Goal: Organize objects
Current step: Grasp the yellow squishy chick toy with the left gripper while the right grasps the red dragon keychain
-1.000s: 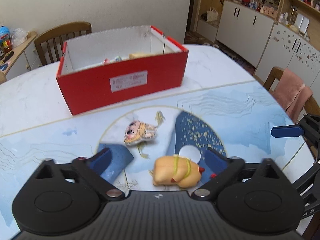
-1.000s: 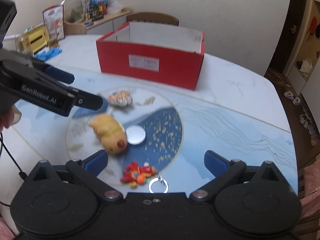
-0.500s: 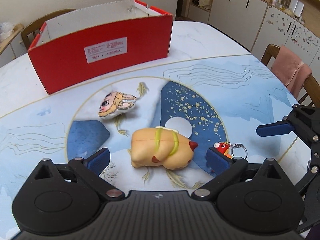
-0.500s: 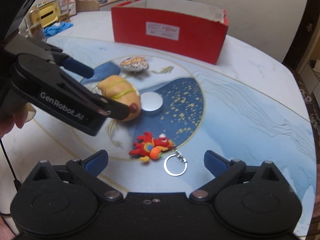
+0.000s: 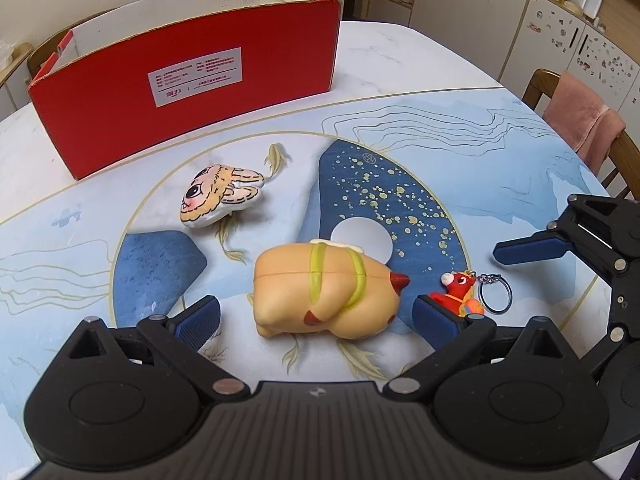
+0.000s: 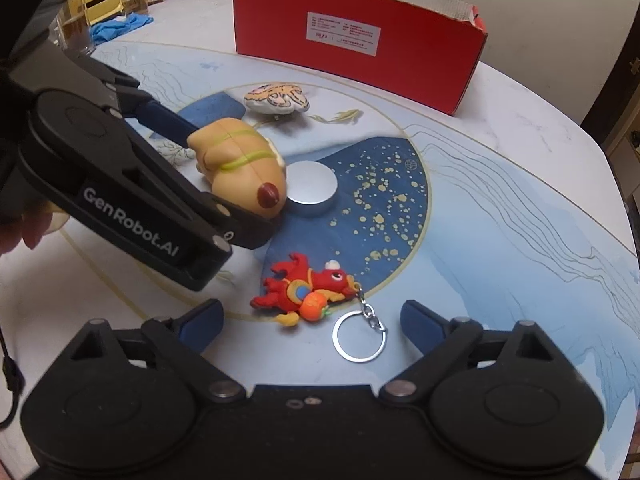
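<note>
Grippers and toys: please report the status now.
Left gripper open, astride tan toy. Right gripper open, jaws just closing a little, red keychain between, not gripped. Box behind, path clear.

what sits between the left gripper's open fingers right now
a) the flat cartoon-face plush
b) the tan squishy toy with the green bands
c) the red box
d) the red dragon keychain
b: in the left wrist view the tan squishy toy lies between the left gripper's open blue pads, which do not touch it; the red dragon keychain lies outside, past its right pad.
</note>
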{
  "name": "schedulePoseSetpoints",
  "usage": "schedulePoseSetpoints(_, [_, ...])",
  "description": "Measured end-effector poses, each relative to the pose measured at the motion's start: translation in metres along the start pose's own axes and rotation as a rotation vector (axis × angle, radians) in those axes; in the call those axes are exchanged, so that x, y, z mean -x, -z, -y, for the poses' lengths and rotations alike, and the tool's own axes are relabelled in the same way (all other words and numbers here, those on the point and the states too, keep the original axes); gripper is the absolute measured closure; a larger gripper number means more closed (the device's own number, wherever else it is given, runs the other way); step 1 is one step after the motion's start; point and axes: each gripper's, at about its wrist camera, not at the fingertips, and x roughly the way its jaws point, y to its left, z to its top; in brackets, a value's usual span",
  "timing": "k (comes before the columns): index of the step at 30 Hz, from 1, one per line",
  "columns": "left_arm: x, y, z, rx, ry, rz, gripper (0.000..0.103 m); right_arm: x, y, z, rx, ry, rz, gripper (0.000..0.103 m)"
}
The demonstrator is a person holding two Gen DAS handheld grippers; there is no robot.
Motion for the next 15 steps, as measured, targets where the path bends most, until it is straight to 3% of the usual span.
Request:
schedulePoseSetpoints(5, [-0.0065, -0.0016, -0.0048, 0.006, 0.006, -0.014, 0.0, -0.0038, -0.0045, 0.0045, -0.016, -0.026, 0.0, 0.013])
schedulePoseSetpoints(15, [-0.0028, -0.003, -0.0094, 0.002, 0.022, 0.013, 0.001, -0.0025, -0.0095, 0.0062, -0.03, -0.052, 0.017, 0.038])
